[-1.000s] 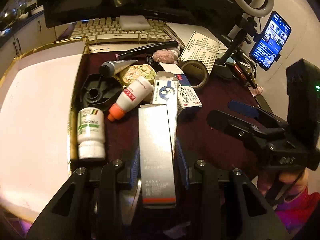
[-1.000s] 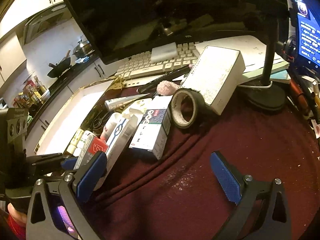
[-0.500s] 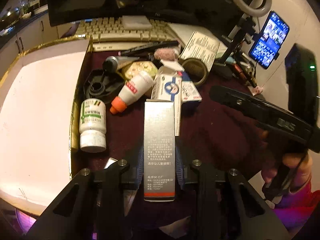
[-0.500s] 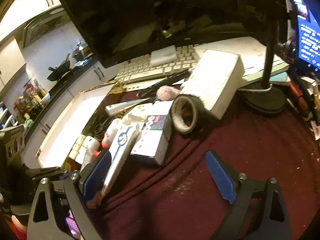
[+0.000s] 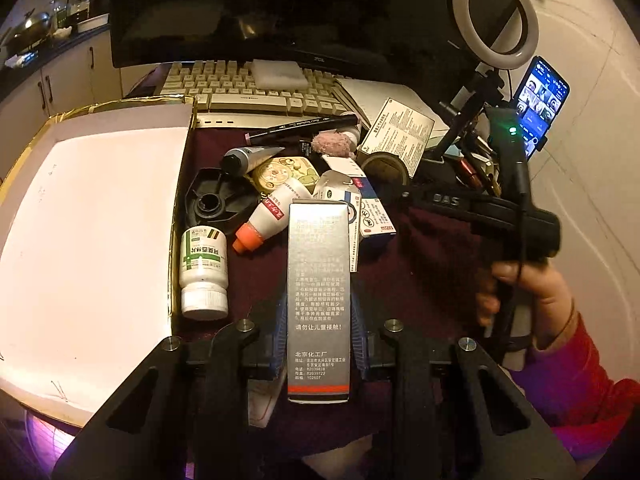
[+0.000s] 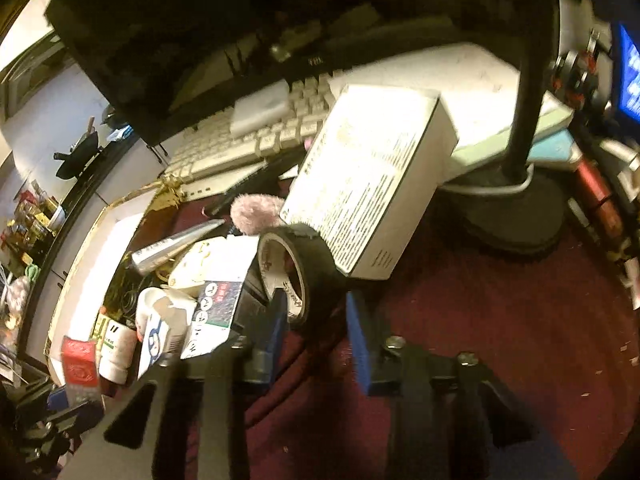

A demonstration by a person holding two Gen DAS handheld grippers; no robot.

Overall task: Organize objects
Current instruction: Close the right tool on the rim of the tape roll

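While our left hand-held gripper (image 5: 319, 336) clamps the silver carton (image 5: 319, 300) beside the white tray (image 5: 92, 240), our right hand-held gripper (image 6: 316, 334) narrows around the tape roll (image 6: 298, 272).

A maroon cloth (image 5: 432, 264) carries a white bottle (image 5: 203, 268), black tape roll (image 6: 300, 276) and keyboard (image 5: 256, 92).

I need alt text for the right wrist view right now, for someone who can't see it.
The right tool has its blue pads either side of a black tape roll on a dark red cloth; whether they press it is unclear. A white box leans behind the roll, with a keyboard and monitor beyond.
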